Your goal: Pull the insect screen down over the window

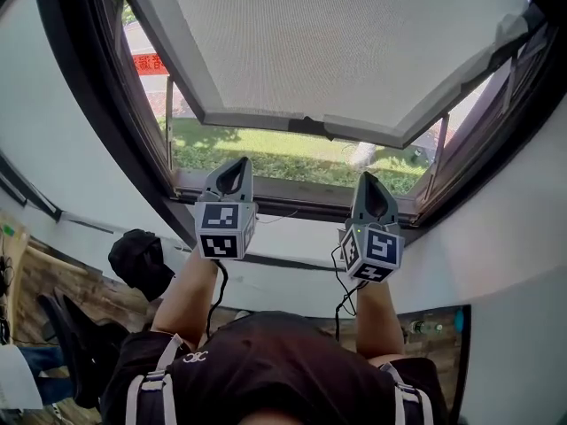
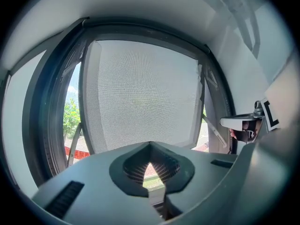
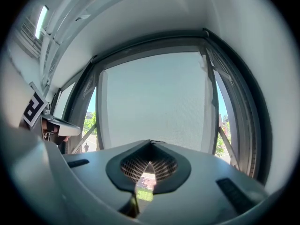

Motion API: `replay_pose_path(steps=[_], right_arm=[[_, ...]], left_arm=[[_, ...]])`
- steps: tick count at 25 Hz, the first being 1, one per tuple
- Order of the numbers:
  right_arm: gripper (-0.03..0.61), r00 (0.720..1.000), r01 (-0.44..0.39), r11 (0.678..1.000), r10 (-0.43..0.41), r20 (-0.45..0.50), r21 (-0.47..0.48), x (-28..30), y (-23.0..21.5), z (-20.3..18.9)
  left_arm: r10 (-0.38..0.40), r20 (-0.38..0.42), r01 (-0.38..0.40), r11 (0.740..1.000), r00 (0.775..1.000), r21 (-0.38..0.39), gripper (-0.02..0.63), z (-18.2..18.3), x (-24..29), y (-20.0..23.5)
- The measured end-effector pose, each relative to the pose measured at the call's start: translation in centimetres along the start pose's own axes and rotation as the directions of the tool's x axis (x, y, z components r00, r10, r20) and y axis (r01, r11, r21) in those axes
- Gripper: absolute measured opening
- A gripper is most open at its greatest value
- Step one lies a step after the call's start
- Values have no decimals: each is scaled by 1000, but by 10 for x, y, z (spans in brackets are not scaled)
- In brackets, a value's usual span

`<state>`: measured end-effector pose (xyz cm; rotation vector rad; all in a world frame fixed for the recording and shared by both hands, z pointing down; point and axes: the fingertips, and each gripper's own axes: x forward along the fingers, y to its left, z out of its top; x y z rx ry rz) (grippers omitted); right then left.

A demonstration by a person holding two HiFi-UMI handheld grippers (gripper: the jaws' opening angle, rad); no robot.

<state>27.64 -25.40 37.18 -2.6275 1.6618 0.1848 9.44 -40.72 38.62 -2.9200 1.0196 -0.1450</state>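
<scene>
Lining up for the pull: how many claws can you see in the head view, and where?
2. The left claw sits below the insect screen, left of centre. The right claw sits beside it, to the right. Both are shut and hold nothing.

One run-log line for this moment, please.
insect screen: partly down, gap beneath | left gripper: shut, empty, not touching screen | right gripper: shut, empty, not touching screen

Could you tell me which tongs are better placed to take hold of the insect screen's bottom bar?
Right, probably. Both are shut below the grey mesh insect screen and its pale bottom bar, but the right tongs sit nearer the bar's small dark tab than the left tongs.
</scene>
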Motion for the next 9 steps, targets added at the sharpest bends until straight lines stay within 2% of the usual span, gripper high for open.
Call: replay_pose_path(steps=[9], right_arm=[[3,1000,-6,1000,6,-9,-4,-1,3,-3]], left_arm=[[-33,10,33,999,999,15,14,-4,-3,-10]])
